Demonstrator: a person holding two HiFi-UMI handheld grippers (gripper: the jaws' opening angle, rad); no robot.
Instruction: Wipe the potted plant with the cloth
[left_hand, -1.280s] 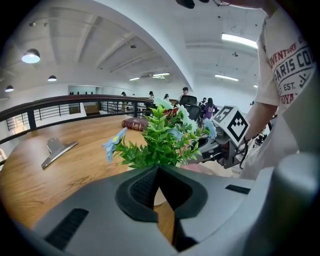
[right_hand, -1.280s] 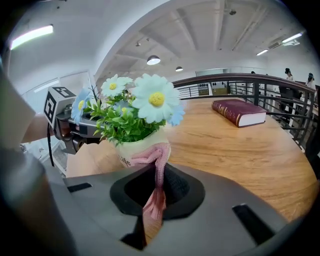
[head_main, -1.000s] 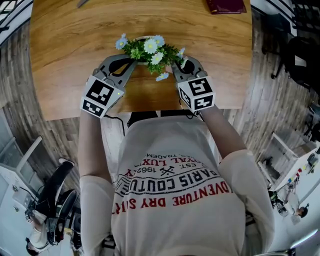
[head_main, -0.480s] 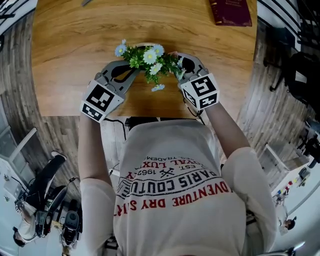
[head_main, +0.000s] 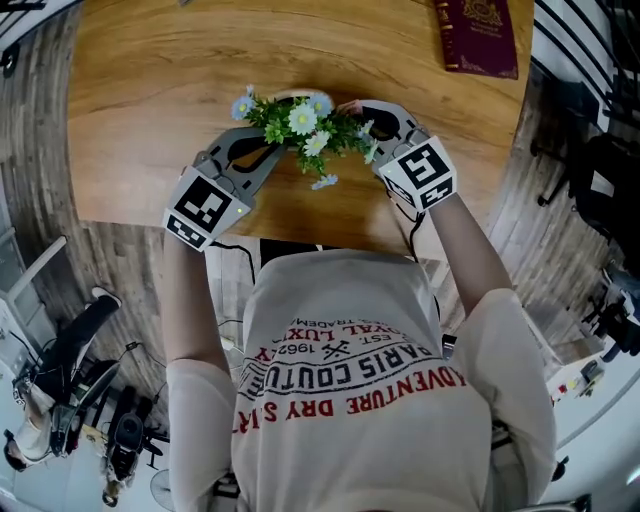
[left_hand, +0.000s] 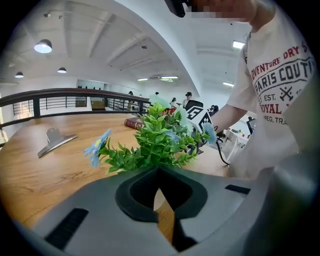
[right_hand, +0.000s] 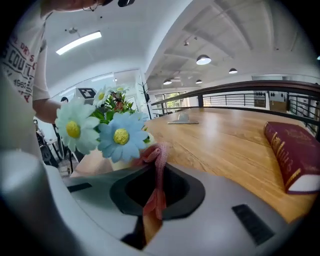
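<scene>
The right claw (right_hand: 158, 159) pinches a pink cloth (right_hand: 156, 197) just beside the blooms of the potted plant (head_main: 303, 122), which stands near the front edge of the wooden bench (head_main: 150, 90). Its pale pot (right_hand: 97, 162) holds green leaves with white and blue daisies. The left claw (left_hand: 159, 175), pressed together on nothing, sits at the plant's other side. Both claws slope down toward the foliage. A red book (head_main: 482, 38) lies well apart on the bench's far right, and a metal clip (left_hand: 56, 140) lies beyond the plant.

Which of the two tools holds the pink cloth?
The right tool, shut on the cloth beside the potted plant; the left tool is shut, empty.
</scene>
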